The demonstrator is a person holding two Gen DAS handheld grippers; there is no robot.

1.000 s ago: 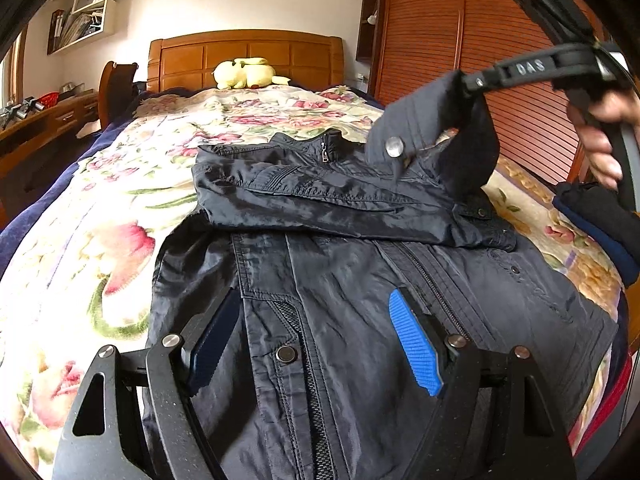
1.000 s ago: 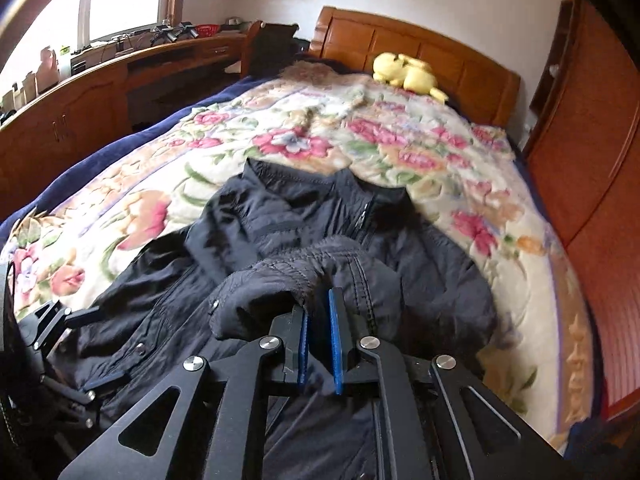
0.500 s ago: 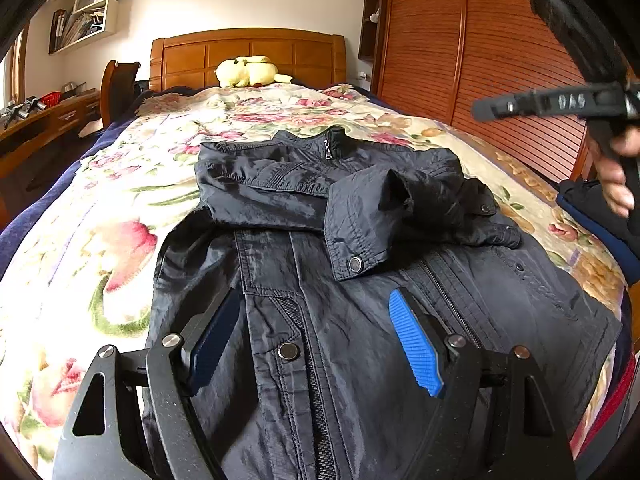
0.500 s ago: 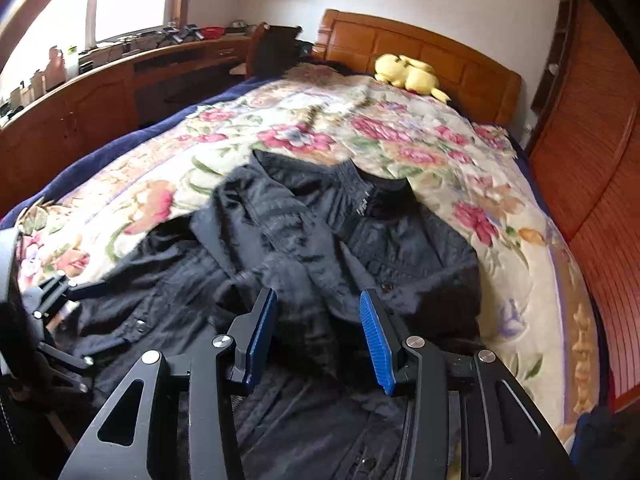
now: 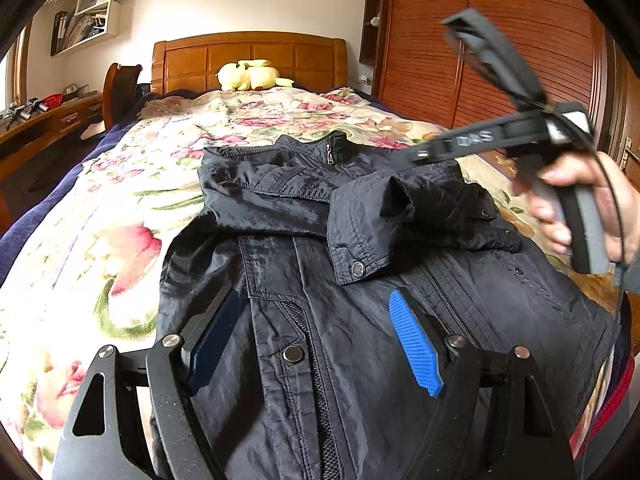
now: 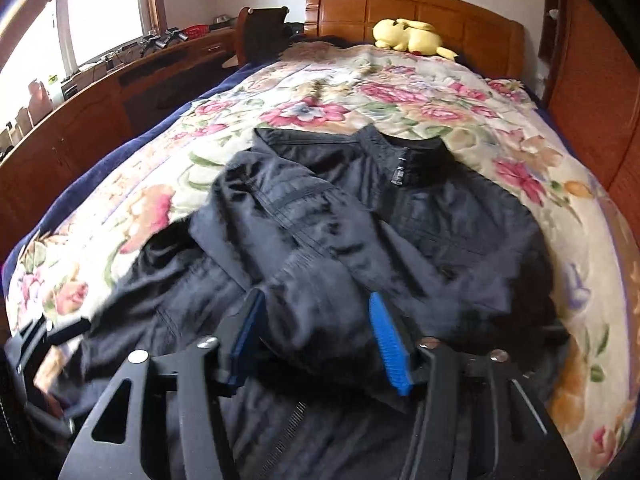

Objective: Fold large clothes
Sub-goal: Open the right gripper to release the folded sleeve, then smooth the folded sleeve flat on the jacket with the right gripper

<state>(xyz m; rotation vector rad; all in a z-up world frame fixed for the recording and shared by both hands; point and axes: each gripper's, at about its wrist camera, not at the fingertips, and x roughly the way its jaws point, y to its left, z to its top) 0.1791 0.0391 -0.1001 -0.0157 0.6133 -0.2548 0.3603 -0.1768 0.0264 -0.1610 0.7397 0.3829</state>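
A black jacket (image 5: 320, 264) lies face up on the flowered bedspread (image 5: 120, 208), collar toward the headboard, both sleeves folded across the chest. The right sleeve's cuff (image 5: 360, 236) with a snap button lies on top. My left gripper (image 5: 316, 336) is open and empty, low over the jacket's front near the zipper. My right gripper (image 6: 316, 336) is open and empty, just above the folded sleeve (image 6: 320, 300). The right gripper also shows in the left wrist view (image 5: 424, 154), held in a hand above the jacket's right shoulder.
A yellow plush toy (image 5: 248, 74) lies by the wooden headboard (image 5: 248, 56). A wooden wardrobe (image 5: 500, 48) runs along the right of the bed. A desk and chair (image 6: 260, 32) stand on the left. Dark folded clothes (image 5: 616, 384) sit at the bed's near right edge.
My right gripper opened and let go of the sleeve cuff, which dropped onto the jacket's chest. The right gripper then lifted away and back. The left gripper stayed put.
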